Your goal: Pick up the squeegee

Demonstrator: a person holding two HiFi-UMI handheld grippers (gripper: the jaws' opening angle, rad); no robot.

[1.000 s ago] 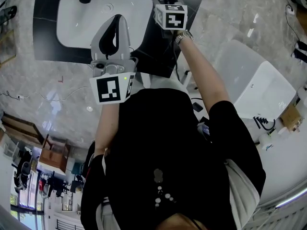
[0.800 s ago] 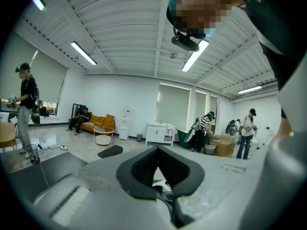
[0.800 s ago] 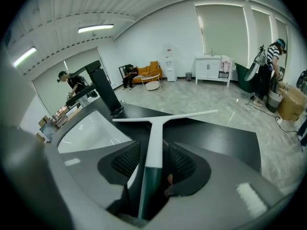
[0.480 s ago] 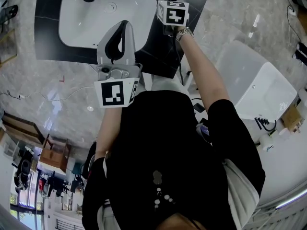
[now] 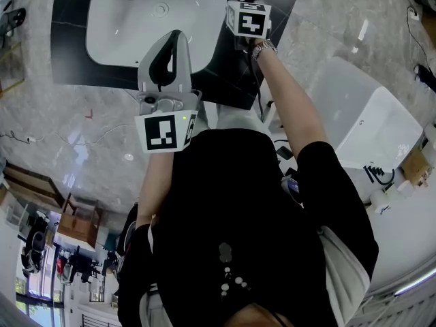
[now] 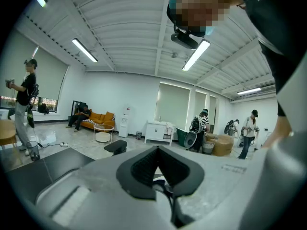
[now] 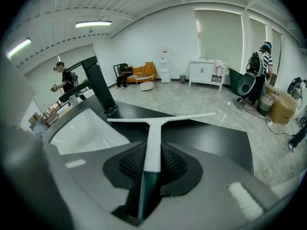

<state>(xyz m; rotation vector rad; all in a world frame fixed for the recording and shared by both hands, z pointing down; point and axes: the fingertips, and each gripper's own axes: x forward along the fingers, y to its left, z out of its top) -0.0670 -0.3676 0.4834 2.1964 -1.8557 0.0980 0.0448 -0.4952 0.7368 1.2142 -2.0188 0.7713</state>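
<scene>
Squeegee handle [image 7: 153, 137] gripped by right claw [image 7: 152, 158], jaws just closing; left claw [image 6: 158, 163] clenched, empty.

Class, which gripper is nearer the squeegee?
Right. On the right gripper, the jaws have just been closing on the squeegee handle; the left gripper, shut, hangs apart near the sink.

The right gripper [image 7: 151, 166] has its fingers [image 7: 125, 166] just closing in; the squeegee [image 7: 152, 128] lies between them, its white handle pinched on both sides.
</scene>
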